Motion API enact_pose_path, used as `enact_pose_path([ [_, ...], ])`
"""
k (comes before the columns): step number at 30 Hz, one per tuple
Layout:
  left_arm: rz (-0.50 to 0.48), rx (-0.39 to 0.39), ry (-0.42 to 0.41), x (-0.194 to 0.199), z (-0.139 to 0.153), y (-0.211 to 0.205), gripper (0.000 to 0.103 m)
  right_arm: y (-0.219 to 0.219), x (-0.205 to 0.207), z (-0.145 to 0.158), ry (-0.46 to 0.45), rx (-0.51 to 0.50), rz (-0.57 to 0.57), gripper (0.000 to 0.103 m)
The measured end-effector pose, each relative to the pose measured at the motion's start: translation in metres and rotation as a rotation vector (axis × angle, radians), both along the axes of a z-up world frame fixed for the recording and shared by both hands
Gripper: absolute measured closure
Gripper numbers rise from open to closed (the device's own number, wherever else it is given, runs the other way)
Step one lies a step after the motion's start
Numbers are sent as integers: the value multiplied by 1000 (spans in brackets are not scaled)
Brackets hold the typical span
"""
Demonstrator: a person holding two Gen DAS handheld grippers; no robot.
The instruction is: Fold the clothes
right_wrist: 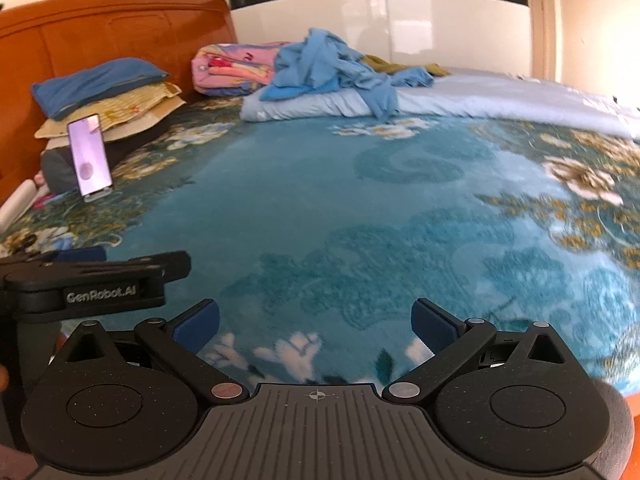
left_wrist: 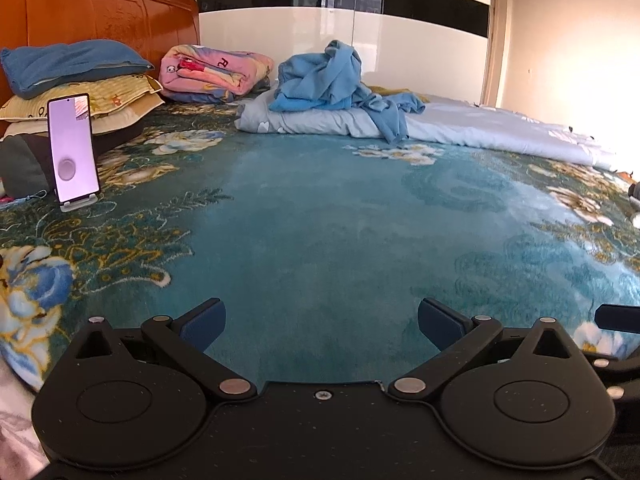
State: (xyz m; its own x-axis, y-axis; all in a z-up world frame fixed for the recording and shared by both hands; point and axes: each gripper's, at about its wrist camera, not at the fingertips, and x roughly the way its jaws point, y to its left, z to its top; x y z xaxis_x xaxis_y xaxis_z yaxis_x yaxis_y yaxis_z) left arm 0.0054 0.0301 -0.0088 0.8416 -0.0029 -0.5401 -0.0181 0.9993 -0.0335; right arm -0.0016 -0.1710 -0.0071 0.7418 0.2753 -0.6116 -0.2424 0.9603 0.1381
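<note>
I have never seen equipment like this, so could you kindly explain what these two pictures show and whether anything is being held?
Each picture comes from a fisheye camera mounted on a hand-held gripper that a person carries, looking along its two fingers. One shows the left hand-held gripper, the other the right hand-held gripper; both are open and hold nothing. Ahead lies a bed with a teal floral blanket. At its far side a crumpled blue garment sits on a pale quilt. A phone stands propped near stacked pillows.
</note>
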Motion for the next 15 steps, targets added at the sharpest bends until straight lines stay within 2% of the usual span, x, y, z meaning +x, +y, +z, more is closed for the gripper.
enact_pose_path([
  [15,-22,18,45,2,-9,-7,2,-12,4,-10,48,41,-15,0],
])
